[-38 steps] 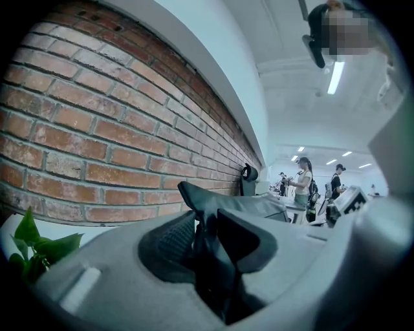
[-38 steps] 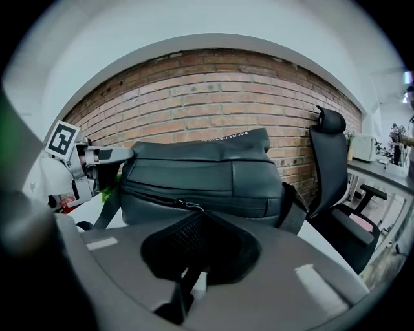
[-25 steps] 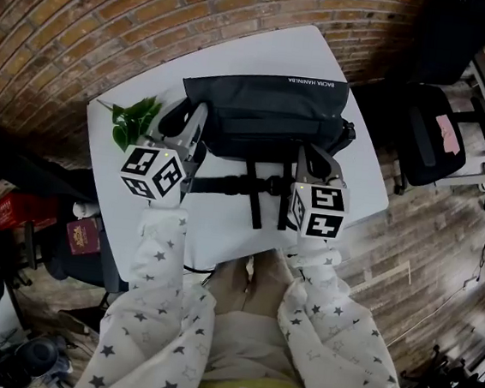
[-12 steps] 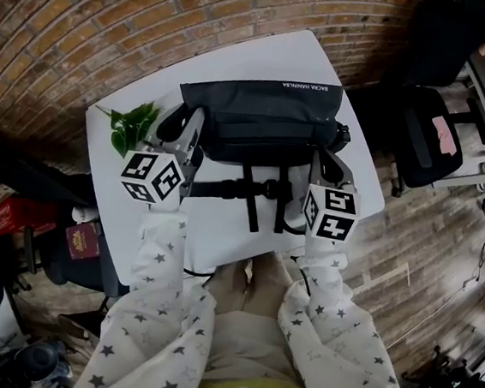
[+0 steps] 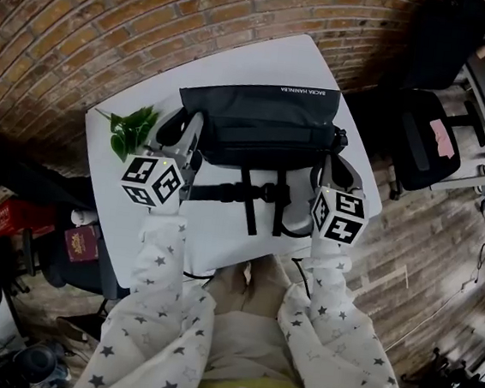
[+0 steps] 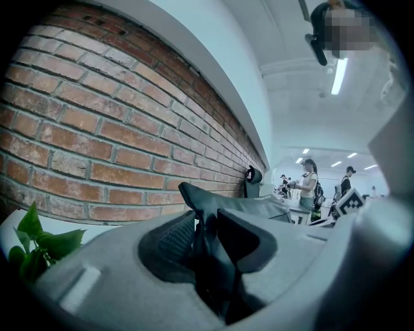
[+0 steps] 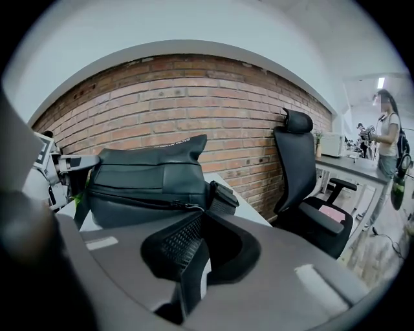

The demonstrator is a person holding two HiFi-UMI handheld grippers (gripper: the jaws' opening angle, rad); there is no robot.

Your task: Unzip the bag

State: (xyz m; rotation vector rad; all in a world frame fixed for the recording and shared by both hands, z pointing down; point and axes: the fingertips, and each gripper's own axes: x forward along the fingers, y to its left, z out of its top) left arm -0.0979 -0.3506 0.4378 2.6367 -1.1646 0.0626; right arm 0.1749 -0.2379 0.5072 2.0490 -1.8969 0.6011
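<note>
A white table [image 5: 239, 64] stands against a brick wall [image 7: 194, 97], and the bag [image 5: 259, 122] lies across its far half, with its straps [image 5: 252, 200] trailing toward me. My left gripper [image 6: 206, 220] is clamped on a fold of fabric at the bag's left end — jaws partly apart, fabric filling the gap. My right gripper [image 7: 196, 220] sits at the bag's right end, jaws pinched almost together on the zip pull [image 7: 184, 207]. Leaves [image 5: 131, 127] lie just left of the bag — a chair [image 5: 429, 135] stands off right.
</note>
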